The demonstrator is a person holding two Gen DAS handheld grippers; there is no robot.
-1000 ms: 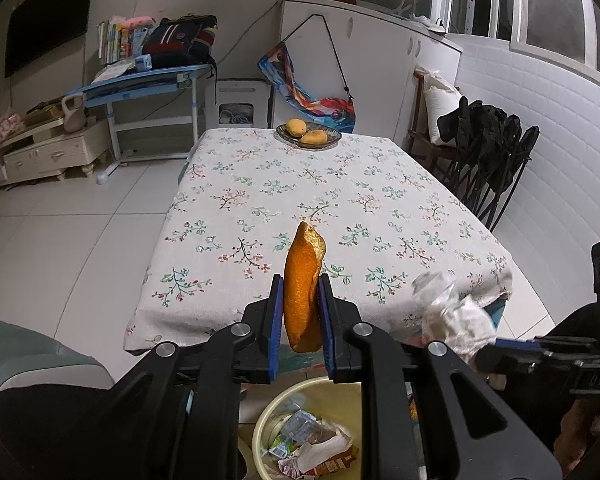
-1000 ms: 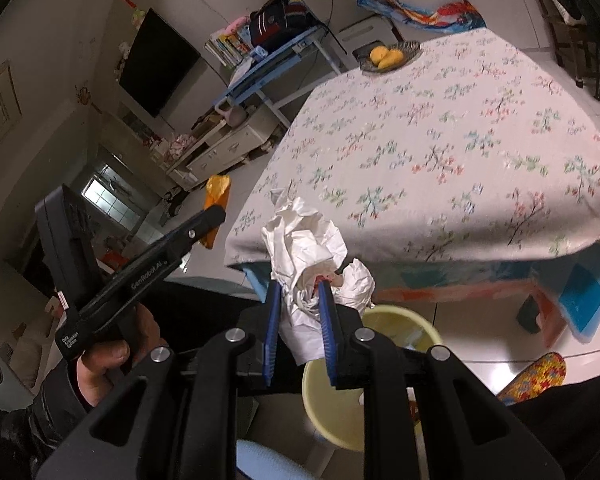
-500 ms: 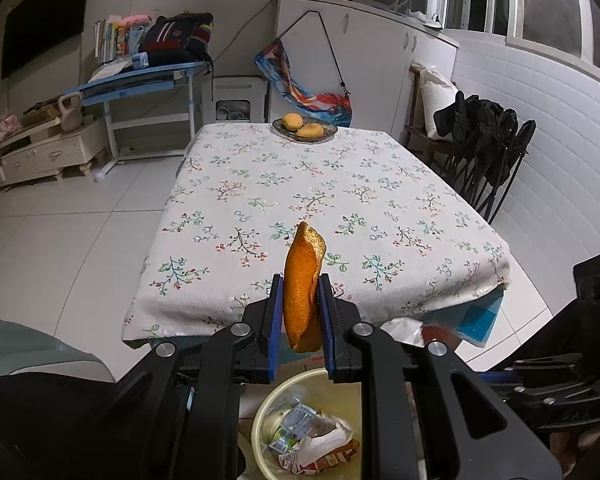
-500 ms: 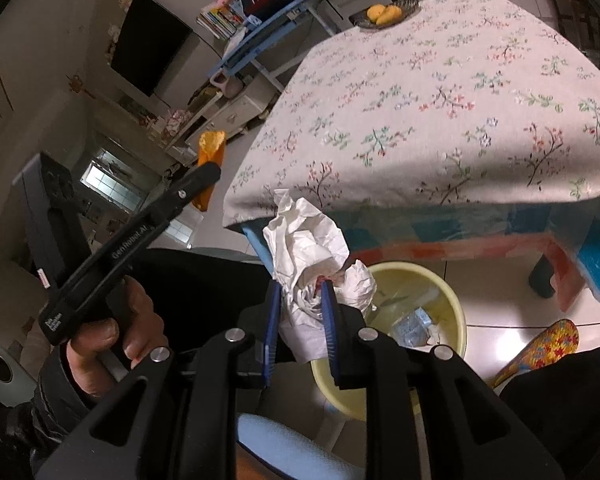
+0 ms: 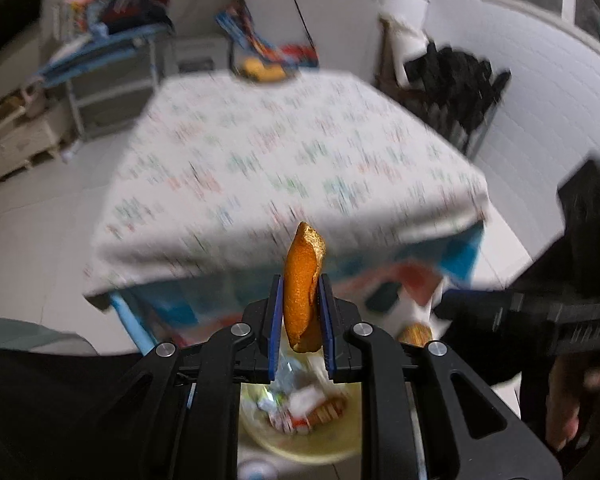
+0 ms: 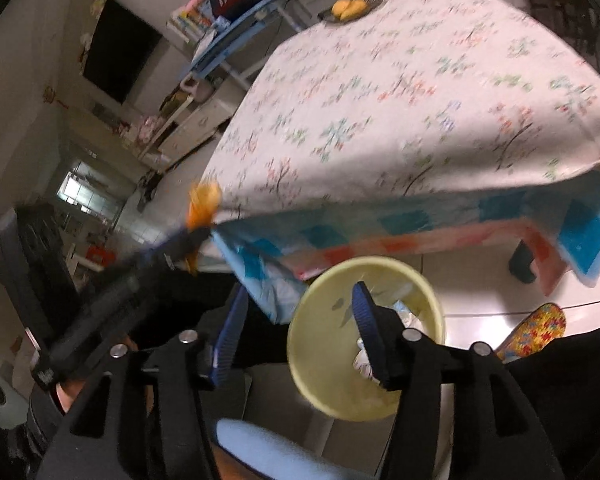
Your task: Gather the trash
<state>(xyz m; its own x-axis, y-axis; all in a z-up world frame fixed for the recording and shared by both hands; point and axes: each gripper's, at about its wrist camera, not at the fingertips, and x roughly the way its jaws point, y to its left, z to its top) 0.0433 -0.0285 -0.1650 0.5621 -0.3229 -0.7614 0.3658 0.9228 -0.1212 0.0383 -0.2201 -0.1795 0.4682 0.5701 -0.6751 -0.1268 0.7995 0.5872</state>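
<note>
While the left gripper (image 5: pixel 300 312) squeezes the orange peel (image 5: pixel 303 288) standing up, the yellow bin (image 5: pixel 300 436) waits at six o'clock; the right gripper (image 6: pixel 296 320) is opening, empty.

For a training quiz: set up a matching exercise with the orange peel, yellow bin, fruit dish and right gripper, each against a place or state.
Things:
1. orange peel
2. yellow bin
3. fruit dish
4. right gripper

Places or states:
A. at the far end of the table
B. jaws opening, nothing between them
C. on the floor by the table's near edge
D. clamped in the left gripper

Pairs: 1-D, 2-C, 3-A, 4-B
</note>
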